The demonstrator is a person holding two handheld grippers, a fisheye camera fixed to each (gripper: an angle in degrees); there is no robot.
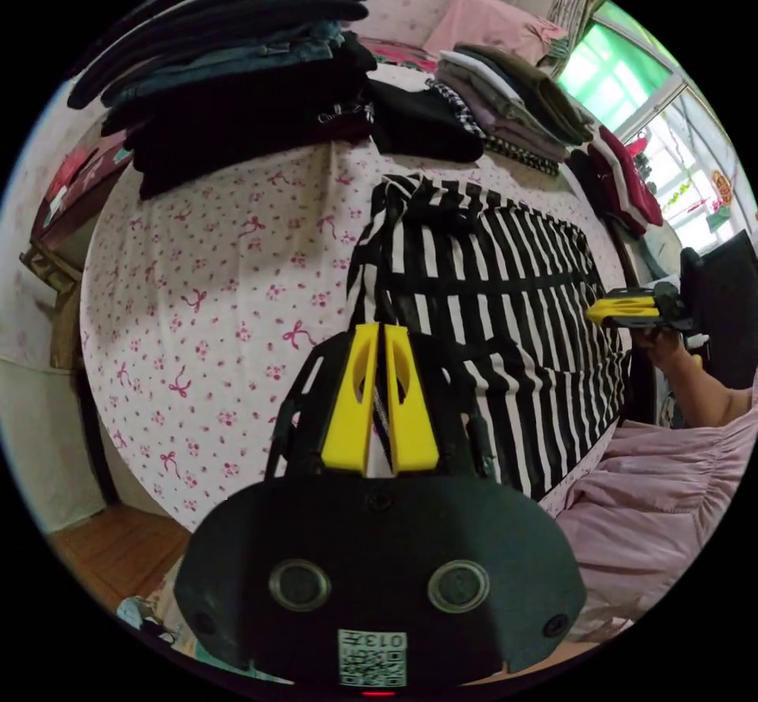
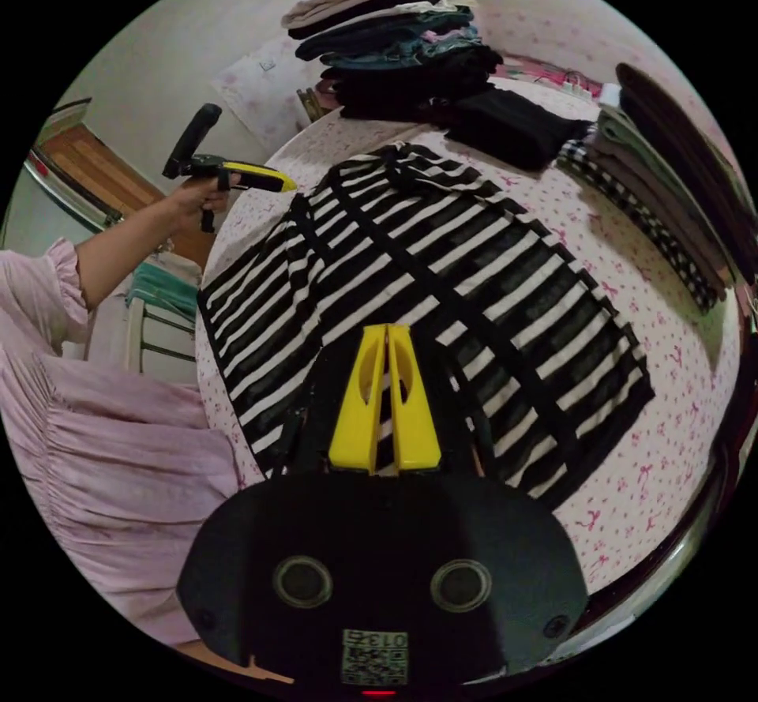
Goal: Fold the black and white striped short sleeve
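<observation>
The black and white striped short sleeve point(image 1: 489, 291) point(image 2: 442, 260) lies spread flat on the table's pink-flowered cloth point(image 1: 221, 299) point(image 2: 671, 386). My left gripper point(image 1: 381, 328) has its yellow jaws together, tips at the shirt's near left edge with no cloth seen between them. In the right gripper view the left gripper point(image 2: 288, 183) is held in a hand just off the shirt's corner, in the air. My right gripper point(image 2: 387, 328) hovers over the shirt's near part, jaws together and nothing pinched. From the left gripper view the right gripper point(image 1: 591, 312) sits at the shirt's right edge.
A tall stack of folded clothes point(image 1: 237, 62) point(image 2: 395, 31) stands at the table's far side, beside a folded black garment point(image 1: 422, 122) point(image 2: 513, 125). Another folded pile point(image 1: 513, 102) point(image 2: 671, 173) lines the side. A person in a pink garment point(image 1: 655, 489) point(image 2: 103, 433) stands at the table.
</observation>
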